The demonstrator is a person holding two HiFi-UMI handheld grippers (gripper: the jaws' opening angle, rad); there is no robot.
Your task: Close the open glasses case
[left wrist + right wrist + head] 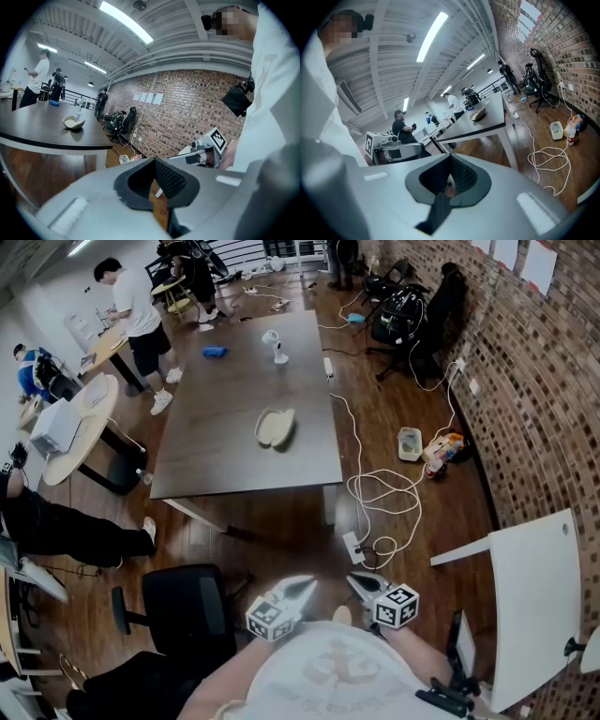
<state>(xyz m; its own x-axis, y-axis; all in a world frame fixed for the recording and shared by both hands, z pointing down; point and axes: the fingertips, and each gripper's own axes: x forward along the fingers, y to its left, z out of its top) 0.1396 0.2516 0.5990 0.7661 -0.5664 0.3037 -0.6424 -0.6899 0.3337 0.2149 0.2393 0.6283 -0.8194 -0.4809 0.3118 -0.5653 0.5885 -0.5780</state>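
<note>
The open glasses case (275, 427) lies cream-coloured and spread flat on the dark table (225, 456), far ahead of me. It also shows small and distant in the left gripper view (74, 123) and the right gripper view (478, 113). My left gripper (309, 583) and right gripper (353, 579) hang close to my body, side by side, well short of the table. Both are shut with nothing between their jaws. Each gripper's tips meet in its own view: the left gripper (153, 161) and the right gripper (450, 157).
A white stand (274, 345) and a blue object (215, 352) sit further back on the table. A black office chair (183, 610) stands at my left, a white chair (534, 601) at my right. Cables (384, 488) trail over the wooden floor. People work at tables on the left.
</note>
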